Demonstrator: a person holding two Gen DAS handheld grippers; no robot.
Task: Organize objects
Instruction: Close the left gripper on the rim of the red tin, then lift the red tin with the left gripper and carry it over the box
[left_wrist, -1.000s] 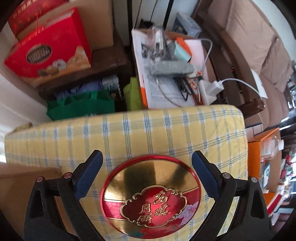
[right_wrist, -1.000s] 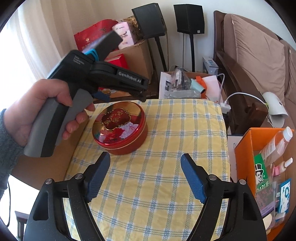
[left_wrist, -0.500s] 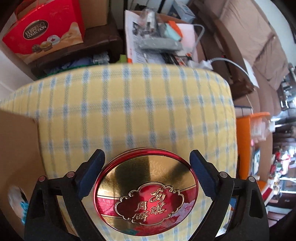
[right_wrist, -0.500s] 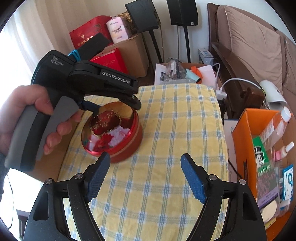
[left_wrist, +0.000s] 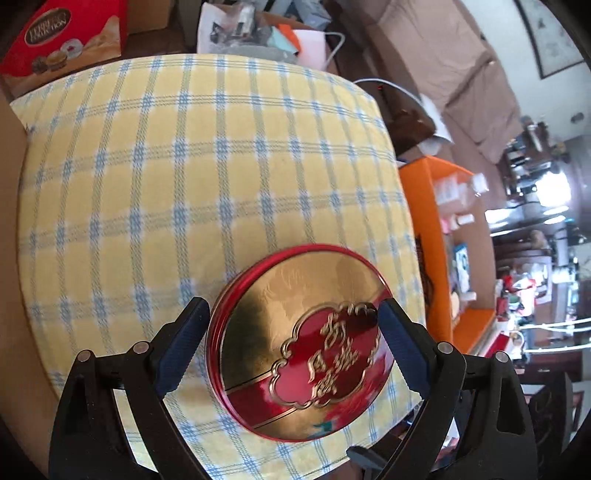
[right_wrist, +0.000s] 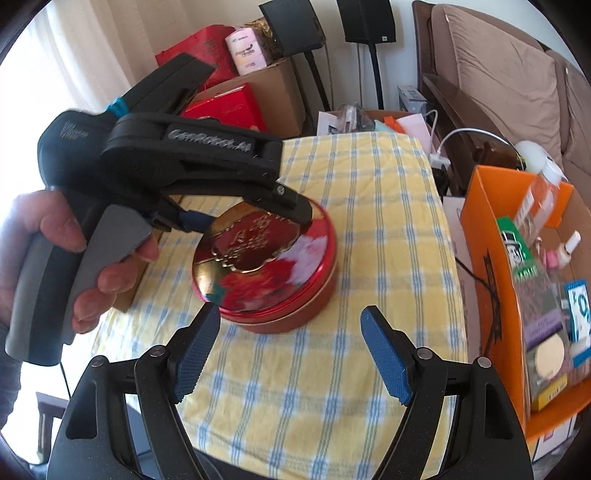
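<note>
A round red and gold tin with Chinese lettering on its lid sits between the blue pads of my left gripper, which is shut on its sides. In the right wrist view the tin is over the middle of the yellow checked cloth, its base close to or on the cloth; I cannot tell which. The left gripper reaches over it from the left. My right gripper is open and empty, just in front of the tin.
An orange box with bottles and packets stands at the right of the table. A cardboard box is at the left edge. Red gift boxes, speakers and clutter lie behind. A brown sofa is at the far right.
My left gripper closed on the tin and carried it rightward, from the table's left side toward the middle, turning toward the orange box. My right gripper stayed open and moved slightly closer.
</note>
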